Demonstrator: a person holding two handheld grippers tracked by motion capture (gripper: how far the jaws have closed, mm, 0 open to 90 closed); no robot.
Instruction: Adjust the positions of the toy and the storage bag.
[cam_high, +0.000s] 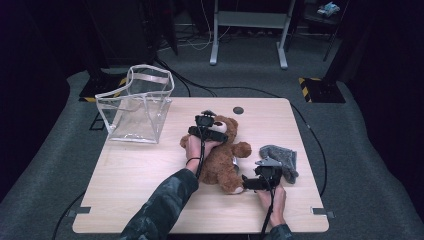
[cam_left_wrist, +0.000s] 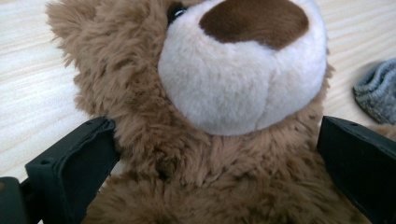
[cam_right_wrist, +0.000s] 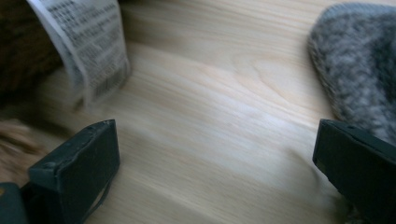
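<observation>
The brown plush teddy bear (cam_left_wrist: 205, 154) carries a white sewn-in label (cam_right_wrist: 88, 51) — its print too blurred to read. The left gripper (cam_left_wrist: 217, 154) gapes wide astride the bear's neck; the right gripper (cam_right_wrist: 217, 163) stands wide open, holding nothing.

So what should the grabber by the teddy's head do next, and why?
Probably close the left gripper gently on the teddy bear. Its jaws stand wide open on either side of the bear's neck, just under the white muzzle, so the fur already sits between them. The right gripper is open too, over bare table by the bear's foot.

Teddy bear (cam_high: 223, 159) left of sock (cam_high: 281, 158)
</observation>
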